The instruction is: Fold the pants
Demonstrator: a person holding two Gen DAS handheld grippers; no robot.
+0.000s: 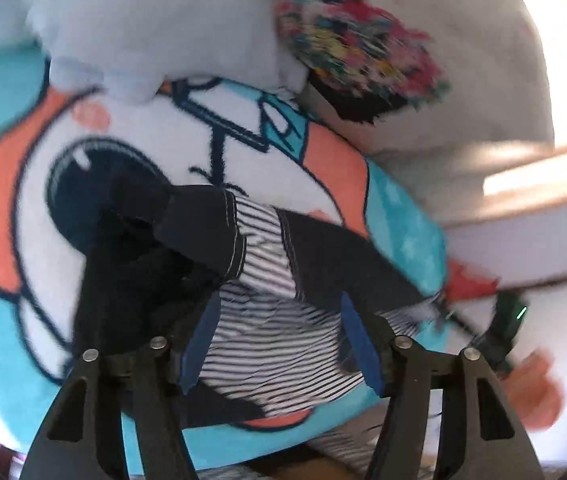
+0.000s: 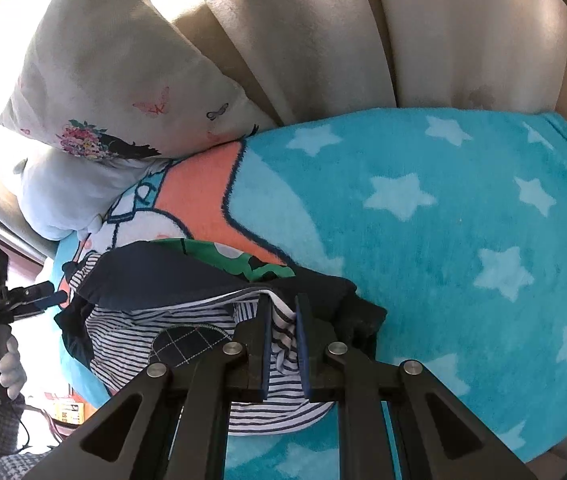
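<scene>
With the right tongs (image 2: 283, 344) clamped on the pants' (image 2: 171, 320) striped lining and the left tongs (image 1: 279, 336) apart above them, we judged a fold underway, needing a fresh left grip.

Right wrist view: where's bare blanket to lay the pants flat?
Free: the starred blue blanket right of the pants, up to the sofa cushions. Crowded: left side, where pillows and the left hand sit.

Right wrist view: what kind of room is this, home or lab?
Most likely a home, on a bed or sofa: a butterfly-print pillow, a turquoise star blanket as the work surface, and padded cream cushions behind.
</scene>
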